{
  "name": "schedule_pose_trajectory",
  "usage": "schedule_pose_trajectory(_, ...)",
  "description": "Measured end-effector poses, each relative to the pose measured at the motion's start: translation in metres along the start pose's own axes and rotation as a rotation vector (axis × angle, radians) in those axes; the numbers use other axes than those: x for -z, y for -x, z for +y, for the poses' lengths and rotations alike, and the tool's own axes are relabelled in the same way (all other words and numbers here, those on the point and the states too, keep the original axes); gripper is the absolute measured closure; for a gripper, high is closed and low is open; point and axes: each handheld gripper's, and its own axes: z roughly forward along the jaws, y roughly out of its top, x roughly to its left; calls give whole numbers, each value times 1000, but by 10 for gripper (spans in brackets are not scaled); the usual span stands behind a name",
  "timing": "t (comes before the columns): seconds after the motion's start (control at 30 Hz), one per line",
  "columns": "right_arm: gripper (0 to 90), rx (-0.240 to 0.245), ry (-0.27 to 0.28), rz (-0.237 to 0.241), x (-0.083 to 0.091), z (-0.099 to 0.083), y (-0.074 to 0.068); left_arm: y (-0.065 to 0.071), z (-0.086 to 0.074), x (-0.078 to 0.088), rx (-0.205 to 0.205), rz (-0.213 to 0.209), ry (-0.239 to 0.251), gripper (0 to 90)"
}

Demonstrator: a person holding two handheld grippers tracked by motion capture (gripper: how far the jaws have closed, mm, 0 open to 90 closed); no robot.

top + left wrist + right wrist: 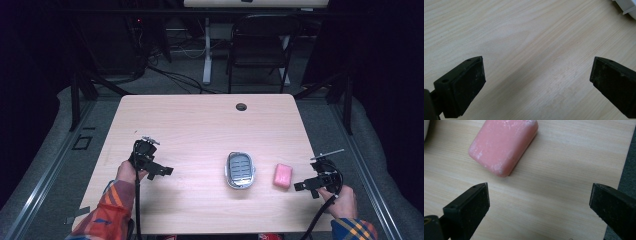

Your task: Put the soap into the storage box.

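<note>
Soap bar [503, 146], pink and lying flat on the table [200, 125], sits just ahead of the right gripper [539, 207], nearer its left jaw, untouched; those jaws are spread wide over bare wood. Beyond the bar, just beside it, rests a grey soap dish [239, 170]. Left gripper [161, 171] hovers well apart, jaws also spread, nothing between them

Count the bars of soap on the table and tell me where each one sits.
1. The pink soap bar lies flat on the table, just right of the soap dish, ahead of the open right gripper. No others show; the dish looks empty.
</note>
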Motion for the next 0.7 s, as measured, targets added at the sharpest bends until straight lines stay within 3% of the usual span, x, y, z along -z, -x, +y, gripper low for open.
schedule_pose_trajectory(0.13,25,-5,21,-4,0,1,-6,0,0,0,-1,-1,1,0)
schedule_pose_trajectory(0.37,10,4,0,-27,1,6,-12,0,0,0,-3,-1,-1,0)
schedule_pose_trajectory(0.7,0,29,9,10,2,13,-24,1,1,1,-4,-2,-1,0)
